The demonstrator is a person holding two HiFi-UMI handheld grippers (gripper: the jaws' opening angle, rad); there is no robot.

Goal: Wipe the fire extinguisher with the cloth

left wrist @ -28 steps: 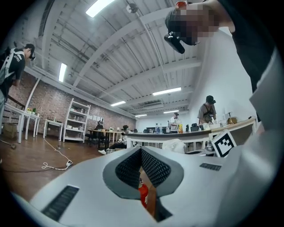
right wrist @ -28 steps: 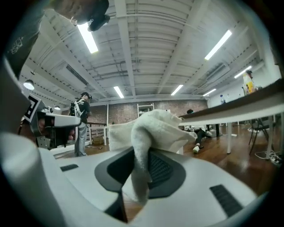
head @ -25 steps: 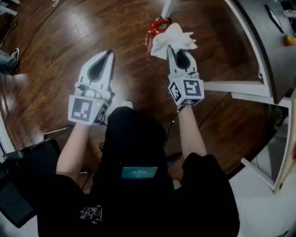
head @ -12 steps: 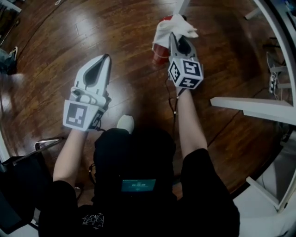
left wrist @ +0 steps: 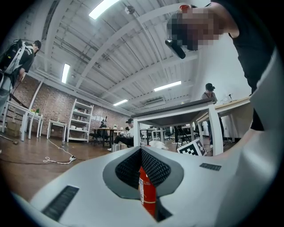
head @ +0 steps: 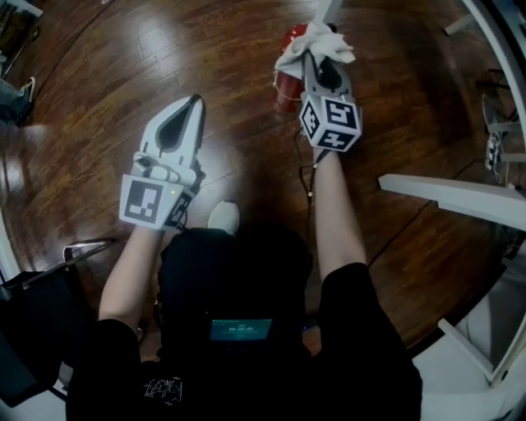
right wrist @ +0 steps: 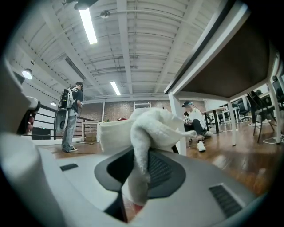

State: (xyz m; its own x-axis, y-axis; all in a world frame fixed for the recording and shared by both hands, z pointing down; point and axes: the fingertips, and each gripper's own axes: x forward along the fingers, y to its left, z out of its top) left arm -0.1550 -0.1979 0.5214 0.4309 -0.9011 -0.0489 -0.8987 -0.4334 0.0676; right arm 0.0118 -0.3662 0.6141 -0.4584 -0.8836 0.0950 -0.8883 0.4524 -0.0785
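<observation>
Head view: the right hand-held gripper (head: pixel 311 62) is clamped on the crumpled white cloth (head: pixel 311 41), a strip of fabric pinched between its 2 jaws and the rest bunched over the tips. The cloth lies across the top of the red cylindrical fire extinguisher (head: pixel 286 89), which stands upright on the dark brown wooden plank floor (head: pixel 205 49), just beside a white table leg (head: pixel 328 9). Red body shows below the fabric, a bit of red above it too.

Over to the left hand-held gripper (head: pixel 196 100): jaws together, nothing held, hanging over bare floor well apart from the extinguisher. Left gripper view has the extinguisher showing in the slit below its closed pads, far behind them. Right gripper view: white cloth fills the jaw gap, with a sliver of red beneath.
</observation>
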